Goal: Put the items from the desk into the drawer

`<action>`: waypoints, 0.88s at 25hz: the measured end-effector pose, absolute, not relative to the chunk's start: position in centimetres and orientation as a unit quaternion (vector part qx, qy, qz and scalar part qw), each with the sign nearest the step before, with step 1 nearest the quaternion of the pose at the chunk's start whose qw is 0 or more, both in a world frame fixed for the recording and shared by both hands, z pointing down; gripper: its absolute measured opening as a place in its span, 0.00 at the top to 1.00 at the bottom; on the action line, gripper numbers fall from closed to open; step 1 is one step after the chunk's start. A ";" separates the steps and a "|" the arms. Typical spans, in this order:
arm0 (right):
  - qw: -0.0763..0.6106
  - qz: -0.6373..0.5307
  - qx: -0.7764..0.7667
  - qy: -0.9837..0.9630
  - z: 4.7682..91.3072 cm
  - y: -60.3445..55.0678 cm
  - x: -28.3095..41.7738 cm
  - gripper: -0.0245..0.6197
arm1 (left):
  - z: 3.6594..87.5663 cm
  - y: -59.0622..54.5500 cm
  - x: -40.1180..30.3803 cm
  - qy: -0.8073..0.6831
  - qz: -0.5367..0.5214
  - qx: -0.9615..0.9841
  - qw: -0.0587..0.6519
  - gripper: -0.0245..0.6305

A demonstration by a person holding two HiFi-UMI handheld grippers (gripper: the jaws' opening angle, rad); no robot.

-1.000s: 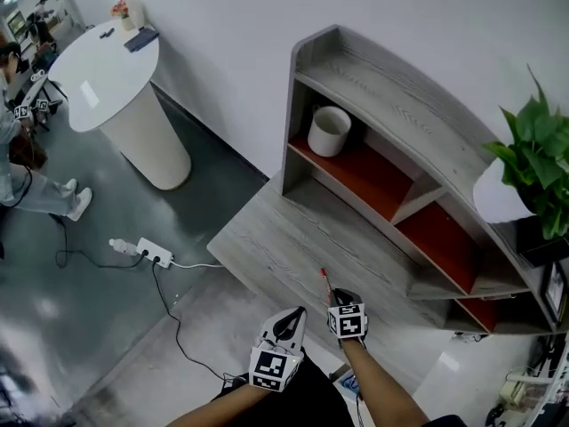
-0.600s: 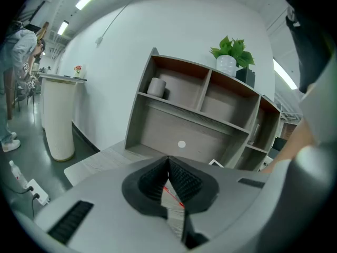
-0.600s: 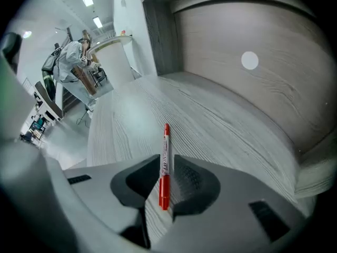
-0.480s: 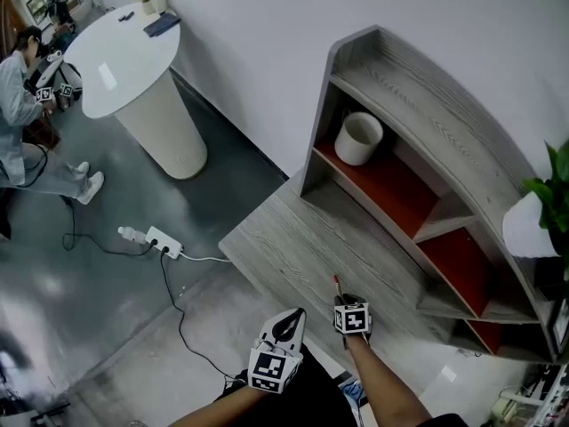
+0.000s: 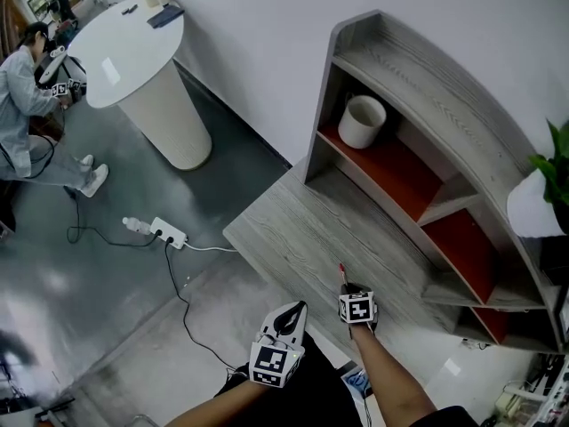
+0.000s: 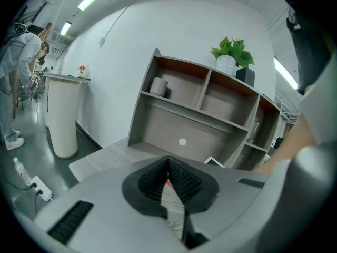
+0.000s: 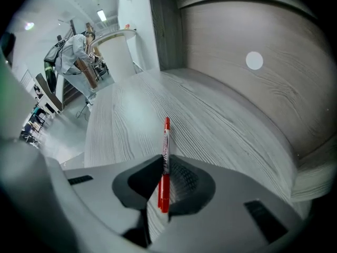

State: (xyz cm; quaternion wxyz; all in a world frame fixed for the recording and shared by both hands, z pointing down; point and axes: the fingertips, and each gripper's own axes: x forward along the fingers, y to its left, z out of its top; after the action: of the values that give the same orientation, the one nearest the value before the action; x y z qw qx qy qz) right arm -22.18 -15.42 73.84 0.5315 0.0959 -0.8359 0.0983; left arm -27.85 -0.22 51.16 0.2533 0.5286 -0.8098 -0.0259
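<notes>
A red pen [image 7: 166, 141] stands between the jaws of my right gripper [image 7: 164, 165], and its tip juts out over the grey wooden desk [image 5: 302, 229]. The jaws have just been closing and now pinch the pen. In the head view the right gripper [image 5: 347, 285] hangs over the desk's near edge, with the red pen [image 5: 342, 272] pointing away from me. My left gripper [image 5: 295, 310] hovers just left of it, off the desk's front edge. The left gripper [image 6: 168, 165] is shut with nothing in it.
A grey shelf unit [image 5: 418, 96] with red inner boards stands on the desk's back, with a white cup [image 5: 362, 121] in its upper left bay. A potted plant [image 5: 538, 203] sits at the right. A round white table [image 5: 133, 43], a person [image 5: 27, 105] and a power strip [image 5: 164, 234] are on the floor at the left.
My right gripper has sunk a little toward the desk with the red pen between its jaws. The left gripper has kept its place beside it.
</notes>
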 end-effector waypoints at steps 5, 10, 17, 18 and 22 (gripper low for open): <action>0.505 0.108 0.117 -0.848 70.9 -14.3 -20.6 0.87 | 49.7 1.8 -26.3 -0.805 -0.029 0.541 0.241 0.94; 0.470 0.117 0.155 -0.861 67.2 -12.1 -17.2 0.87 | 48.6 4.0 -23.3 -0.791 -0.033 0.570 0.219 0.94; 0.451 0.140 0.198 -0.859 66.2 -5.3 -8.7 0.87 | 48.9 7.6 -16.1 -0.743 -0.020 0.635 0.210 0.94; 0.452 0.143 0.201 -0.857 66.3 -4.4 -7.5 0.87 | 48.9 8.0 -15.1 -0.738 -0.020 0.641 0.209 0.94; 0.454 0.139 0.212 -0.854 66.3 -1.3 -3.3 0.87 | 48.9 9.2 -11.4 -0.720 -0.018 0.663 0.206 0.94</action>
State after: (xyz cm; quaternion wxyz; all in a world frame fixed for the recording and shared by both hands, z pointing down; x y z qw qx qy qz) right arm -3.35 -1.27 66.25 0.4541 0.2121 -0.8541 0.1391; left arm -11.40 9.17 48.93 0.2061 0.6629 -0.7196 -0.0179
